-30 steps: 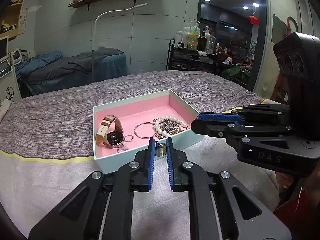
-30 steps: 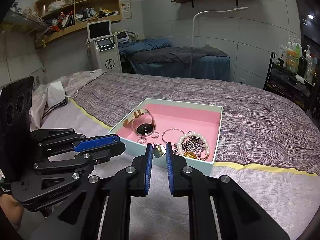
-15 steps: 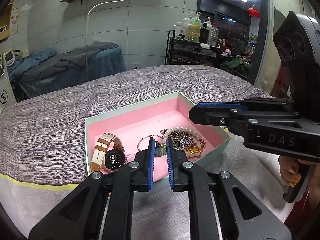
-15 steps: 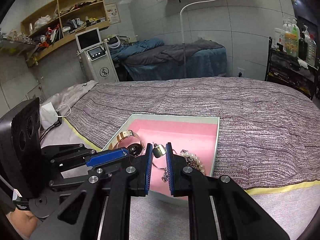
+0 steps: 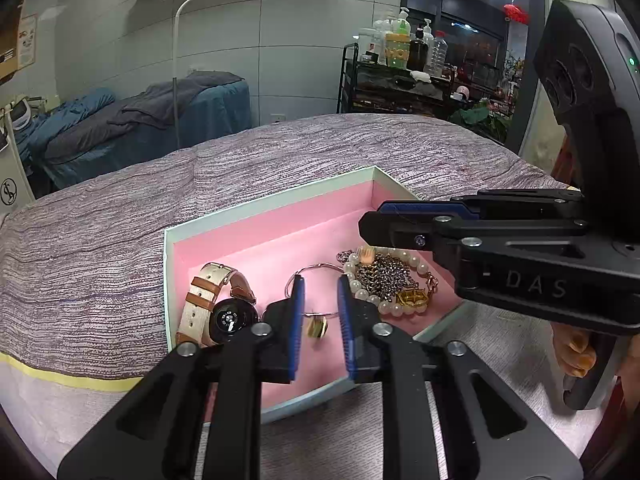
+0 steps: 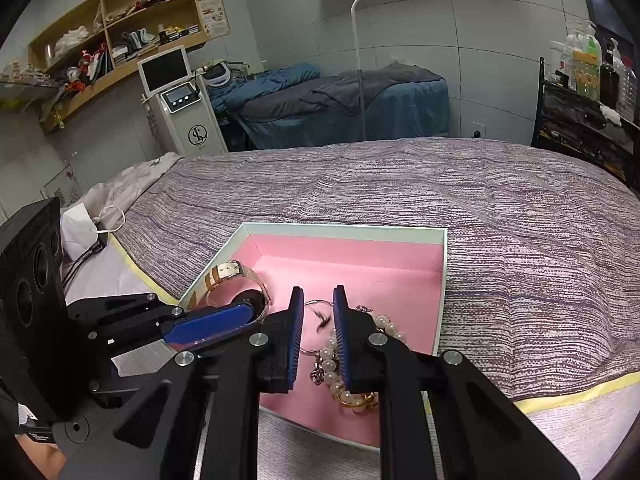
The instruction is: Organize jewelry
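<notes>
left wrist view: the left gripper (image 5: 319, 312) hangs over the near part of the pink-lined box (image 5: 280, 208), its jaws spread; they have just been opening, and a small gold pendant (image 5: 317, 326) shows blurred in the gap, touched by neither pad, apparently dropping to the box floor. the right gripper (image 5: 370, 236) reaches in over the right side of the box; its jaws too have just been opening a little, and the right wrist view shows only a dark blurred scrap (image 6: 322, 318) between them, not pinched. in the box lie a watch (image 5: 224, 308) by the left wall, a thin bangle (image 5: 316, 280) in the middle, and a pearl bracelet (image 5: 380, 280) heaped with chains to the right. this reads as the release of a piece into the box. next, likely, both grippers lift clear without snagging the chains.
</notes>
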The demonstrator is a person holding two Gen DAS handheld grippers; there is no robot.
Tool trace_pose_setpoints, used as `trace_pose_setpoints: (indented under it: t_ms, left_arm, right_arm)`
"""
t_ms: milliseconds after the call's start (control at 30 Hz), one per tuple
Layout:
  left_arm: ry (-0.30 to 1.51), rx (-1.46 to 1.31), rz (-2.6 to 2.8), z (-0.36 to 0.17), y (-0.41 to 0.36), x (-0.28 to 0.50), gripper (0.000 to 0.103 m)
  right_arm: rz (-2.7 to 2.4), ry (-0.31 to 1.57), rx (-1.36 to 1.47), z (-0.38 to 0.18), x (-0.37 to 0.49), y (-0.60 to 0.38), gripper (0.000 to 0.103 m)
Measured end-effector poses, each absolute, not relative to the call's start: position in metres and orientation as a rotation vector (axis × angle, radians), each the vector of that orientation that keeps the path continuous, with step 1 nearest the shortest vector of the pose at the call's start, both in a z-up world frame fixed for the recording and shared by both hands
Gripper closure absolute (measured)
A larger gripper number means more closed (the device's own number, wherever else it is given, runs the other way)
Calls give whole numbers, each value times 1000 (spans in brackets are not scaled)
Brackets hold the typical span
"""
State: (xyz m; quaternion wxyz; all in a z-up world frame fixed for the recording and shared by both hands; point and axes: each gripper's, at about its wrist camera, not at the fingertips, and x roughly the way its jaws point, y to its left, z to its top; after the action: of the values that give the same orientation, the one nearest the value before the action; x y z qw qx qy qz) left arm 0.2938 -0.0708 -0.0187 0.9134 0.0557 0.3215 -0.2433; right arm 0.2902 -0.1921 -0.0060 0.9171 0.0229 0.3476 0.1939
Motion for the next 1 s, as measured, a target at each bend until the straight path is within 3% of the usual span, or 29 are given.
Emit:
trace_pose_setpoints:
  t_ms: [67,200,433,467,567,1000]
  left_arm:
    - [641,105,-491,-18,-69,291,46]
    - [622,107,-493,-15,-70,288,44]
    - [566,169,-436,-10,-73,280,20]
    - [558,170,-424,-9,-72,279,13]
    - [511,150,-381,-3,-63,270,6]
    - [438,-13,-256,8,-17,187,6]
  right_arm:
    - [394,710,50,-6,291,-193,73]
    - [383,695,47,-6,292,-196,65]
    - [316,610,101,5,292,-212,7]
    - [304,604,104,6,292,-213,6]
    - [289,603,100,8,291,-216,6]
    - [263,447,26,25,203,-222,6]
